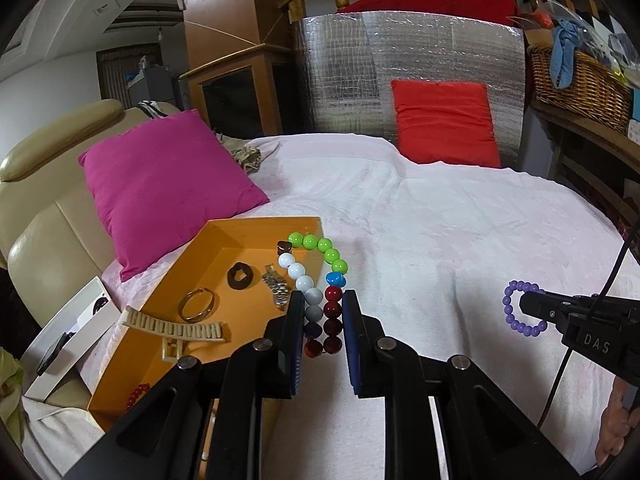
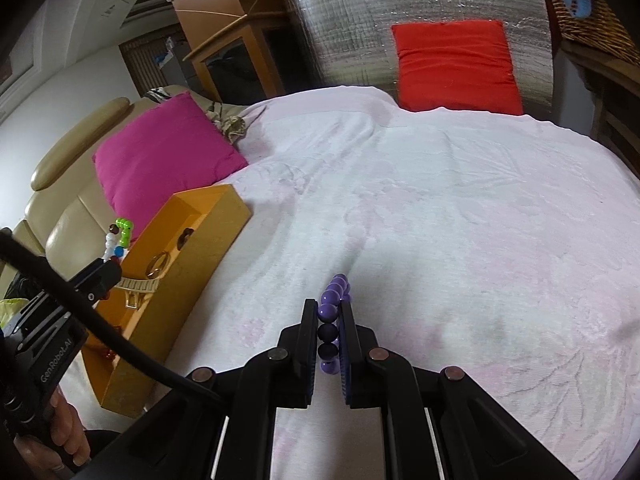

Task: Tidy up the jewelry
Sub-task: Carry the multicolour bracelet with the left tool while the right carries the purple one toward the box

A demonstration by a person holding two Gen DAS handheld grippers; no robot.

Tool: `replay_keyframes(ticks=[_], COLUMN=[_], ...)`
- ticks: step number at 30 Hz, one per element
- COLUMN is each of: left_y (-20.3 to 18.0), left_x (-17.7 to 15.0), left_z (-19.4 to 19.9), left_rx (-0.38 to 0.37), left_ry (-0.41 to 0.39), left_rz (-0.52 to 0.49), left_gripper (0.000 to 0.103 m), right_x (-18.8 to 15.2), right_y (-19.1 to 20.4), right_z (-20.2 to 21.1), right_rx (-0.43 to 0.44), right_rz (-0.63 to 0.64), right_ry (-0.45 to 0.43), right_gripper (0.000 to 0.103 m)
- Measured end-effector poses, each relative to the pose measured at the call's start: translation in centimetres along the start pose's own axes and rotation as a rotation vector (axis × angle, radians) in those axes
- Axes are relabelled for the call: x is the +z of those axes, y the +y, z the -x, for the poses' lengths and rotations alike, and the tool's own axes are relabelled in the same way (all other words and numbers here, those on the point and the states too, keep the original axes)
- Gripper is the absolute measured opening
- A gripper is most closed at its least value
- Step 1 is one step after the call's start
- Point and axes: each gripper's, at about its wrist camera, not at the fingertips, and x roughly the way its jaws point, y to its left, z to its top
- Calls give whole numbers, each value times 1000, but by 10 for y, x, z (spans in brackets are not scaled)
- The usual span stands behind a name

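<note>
The left gripper (image 1: 323, 300) is clamped on a big bead bracelet (image 1: 320, 280), with its dark red and grey beads squeezed between the 2 blue pads. The rest of the loop sticks up past the tips, with white beads on one side, green beads on top, and 1 blue bead. The bracelet hangs in the air over the near right corner of the orange box (image 1: 248, 232). The right gripper (image 2: 329, 312) is clamped on a small purple bead bracelet (image 2: 334, 292), and its 2 pads sit very close together with the beads in a row between them. This bracelet is held up above the white blanket (image 2: 440, 220), well apart from the box. A person's hand (image 2: 60, 436) holds the handle of the left gripper, as seen from the right wrist. Inside the box lie a tan hair clip (image 1: 176, 326), a gold bangle (image 1: 198, 306), a dark ring-shaped band (image 1: 241, 276), a metal watch (image 1: 276, 286), and some red beads (image 1: 136, 396) in the near corner. A white carton (image 1: 68, 336) lies just beside the box on the left. Farther back, a pink pillow (image 1: 168, 184) leans by the beige sofa (image 1: 44, 208). At the far end of the blanket, a red pillow (image 1: 444, 124) rests against a shiny silver sheet (image 1: 360, 76). A woven basket (image 1: 576, 80) sits far off on the right.
</note>
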Motion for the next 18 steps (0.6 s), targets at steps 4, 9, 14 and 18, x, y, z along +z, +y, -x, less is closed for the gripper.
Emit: replay_keyframes(ticks=[4,9,14,18], left_y=[11,28,48,64], left_x=[-1,-3,-5,-6], left_z=[3,7,13,20], left_rx=[15,38,58,76], left_ry=[1,1,-4,-11], left_rz=[17,41,70,90], left_gripper=[19,19,19,19], right_x=[0,0,0,-1], right_y=[10,23,39,54], right_z=[-3,-5,-5,-4], right_rx=[16,34,65,95], right_rz=[8,21,32,52], right_ry=[4,1,-4,-14], right_gripper=[10,10,10,10])
